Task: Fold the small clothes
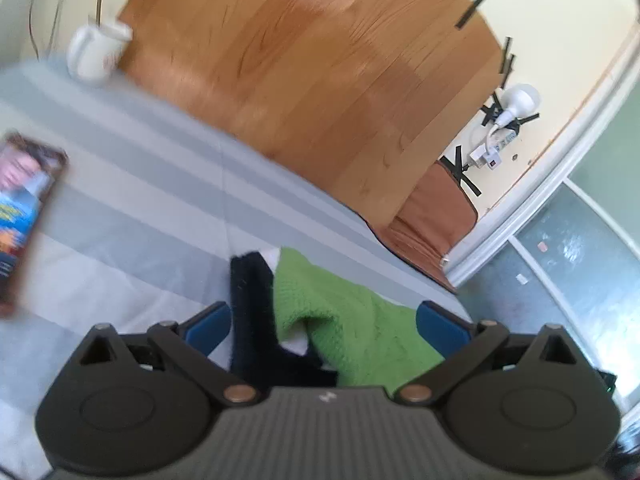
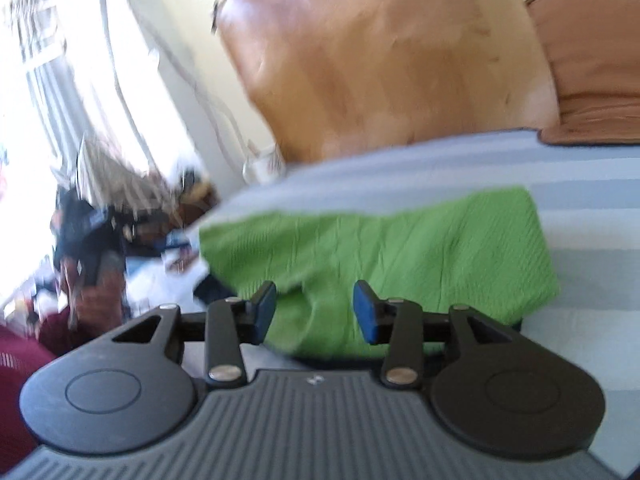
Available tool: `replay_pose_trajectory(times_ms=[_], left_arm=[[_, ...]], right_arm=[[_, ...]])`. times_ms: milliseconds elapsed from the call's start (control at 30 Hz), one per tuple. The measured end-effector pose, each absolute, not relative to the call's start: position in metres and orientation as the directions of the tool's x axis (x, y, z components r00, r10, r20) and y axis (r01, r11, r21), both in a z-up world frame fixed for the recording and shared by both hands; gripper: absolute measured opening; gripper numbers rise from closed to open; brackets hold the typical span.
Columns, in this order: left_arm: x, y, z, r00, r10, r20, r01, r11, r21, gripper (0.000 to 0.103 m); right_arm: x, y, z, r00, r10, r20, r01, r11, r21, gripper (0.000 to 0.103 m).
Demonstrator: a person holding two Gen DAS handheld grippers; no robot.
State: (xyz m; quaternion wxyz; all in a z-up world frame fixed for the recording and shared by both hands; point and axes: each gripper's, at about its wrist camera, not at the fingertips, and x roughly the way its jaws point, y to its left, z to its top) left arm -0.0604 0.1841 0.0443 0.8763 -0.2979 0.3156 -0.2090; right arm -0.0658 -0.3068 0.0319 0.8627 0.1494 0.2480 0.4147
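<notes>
Striped grey and pale-blue bedding (image 1: 132, 184) is serving as the work surface, with a wooden headboard (image 1: 320, 80) rising behind it. A green garment (image 2: 380, 248) is lying on that bedding, knitted in texture and partly folded over. In the left wrist view it is sitting against a black garment (image 1: 250, 312), with a bit of white cloth showing between and under them.

Both grippers are hovering over the clothes. The left gripper (image 1: 324, 326) is standing wide apart, its blue pads on either side of the black and green pieces and pressing on neither. The right gripper (image 2: 315, 310) is partly spread, green fabric showing between its pads without being pinched.

A white mug (image 1: 98, 52) is standing at the far edge of the bedding by the headboard, something thin sticking up out of it; what it is cannot be told. A printed packet (image 1: 24, 216) is lying flat on the bedding, well apart from the clothes. A brown cushion (image 1: 436, 216) is sitting beside the headboard. Plugs and a white bulb (image 1: 520, 100) are hanging on the cream wall beyond.
</notes>
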Motion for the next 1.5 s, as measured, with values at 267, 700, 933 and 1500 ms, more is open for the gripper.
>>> replay_pose_trajectory(times_ms=[267,700,933,1500], left_arm=[[-0.009,0.167,0.017,0.637,-0.595,-0.490,0.110,0.700,-0.706,0.009],[-0.080,0.176,0.006,0.691,-0.468,-0.550,0.198,0.855,-0.478,0.038],[-0.047,0.192,0.049,0.731,-0.531,-0.428,0.248,0.791,-0.559,0.082],[0.004,0.174,-0.011,0.712,-0.442,-0.546,0.029,0.795,-0.606,0.014]], right_arm=[[-0.004,-0.218,0.027,0.501,0.807,-0.312,-0.639,0.588,0.496,0.045],[-0.006,-0.128,-0.014,0.176,0.915,-0.364,-0.684,0.380,0.623,0.036],[-0.010,-0.136,-0.009,0.177,0.917,-0.356,-0.689,0.374,0.621,0.036],[-0.020,-0.133,-0.013,0.197,0.916,-0.350,-0.720,0.377,0.582,0.036]])
